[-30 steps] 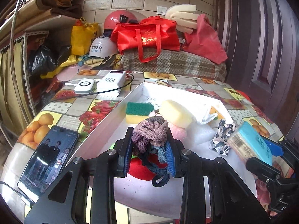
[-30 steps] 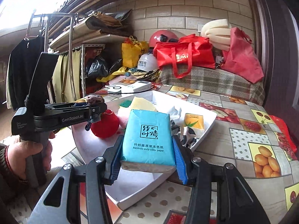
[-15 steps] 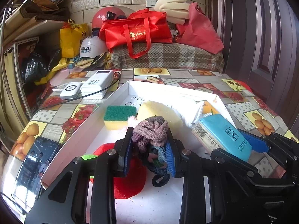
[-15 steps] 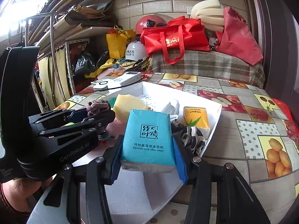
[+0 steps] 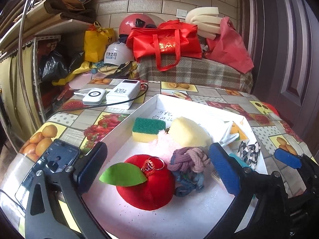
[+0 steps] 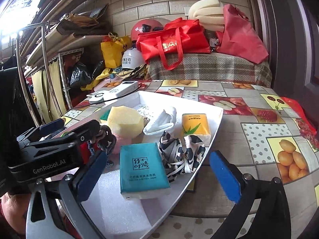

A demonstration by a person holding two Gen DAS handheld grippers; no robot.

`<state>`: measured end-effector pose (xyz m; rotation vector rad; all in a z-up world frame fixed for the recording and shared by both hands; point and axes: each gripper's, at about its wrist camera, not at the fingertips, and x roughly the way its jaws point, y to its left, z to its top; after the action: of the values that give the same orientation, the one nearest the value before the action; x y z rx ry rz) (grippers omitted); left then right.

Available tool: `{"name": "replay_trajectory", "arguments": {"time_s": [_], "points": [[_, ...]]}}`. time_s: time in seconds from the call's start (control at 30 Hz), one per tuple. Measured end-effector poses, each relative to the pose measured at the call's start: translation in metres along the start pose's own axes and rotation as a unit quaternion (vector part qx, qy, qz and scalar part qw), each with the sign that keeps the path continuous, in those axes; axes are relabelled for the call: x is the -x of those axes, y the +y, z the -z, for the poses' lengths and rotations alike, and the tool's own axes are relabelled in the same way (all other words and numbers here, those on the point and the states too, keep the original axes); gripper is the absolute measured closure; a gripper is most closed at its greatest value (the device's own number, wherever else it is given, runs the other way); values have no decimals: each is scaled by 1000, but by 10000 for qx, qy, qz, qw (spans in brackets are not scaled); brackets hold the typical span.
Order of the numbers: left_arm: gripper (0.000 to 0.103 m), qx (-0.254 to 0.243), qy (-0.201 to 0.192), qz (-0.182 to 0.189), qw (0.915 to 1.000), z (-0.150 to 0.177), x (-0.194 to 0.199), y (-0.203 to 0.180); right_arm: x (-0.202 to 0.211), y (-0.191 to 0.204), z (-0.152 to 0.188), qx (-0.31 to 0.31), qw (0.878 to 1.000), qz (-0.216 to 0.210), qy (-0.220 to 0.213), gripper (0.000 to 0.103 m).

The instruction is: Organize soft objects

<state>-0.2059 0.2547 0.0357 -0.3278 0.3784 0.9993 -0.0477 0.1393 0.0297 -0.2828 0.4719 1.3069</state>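
Note:
A white tray holds soft things. My left gripper is open over it; between its fingers lie a red plush apple and a knot of purple and blue hair ties. A green-topped sponge, a yellow sponge and pink fluff lie beyond. My right gripper is open; the teal tissue pack lies on the tray between its fingers. A black-and-white cloth, a yellow tissue pack and a white cloth lie behind it.
A phone lies left of the tray on the fruit-print tablecloth. Two white power banks with a cable sit behind. Red bags, helmets and a checked blanket fill the back. A dark door stands at right.
Both grippers have opened. The left let go of the hair ties beside the plush apple; the right let go of the teal tissue pack onto the tray.

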Motion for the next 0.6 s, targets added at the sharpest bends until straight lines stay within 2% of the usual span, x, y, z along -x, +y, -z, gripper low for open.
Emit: {"name": "replay_trajectory", "arguments": {"time_s": [0.6], "points": [[0, -1, -255, -115, 9996, 1, 10, -1, 13, 10, 3, 249, 9987, 188, -395, 0]]}}
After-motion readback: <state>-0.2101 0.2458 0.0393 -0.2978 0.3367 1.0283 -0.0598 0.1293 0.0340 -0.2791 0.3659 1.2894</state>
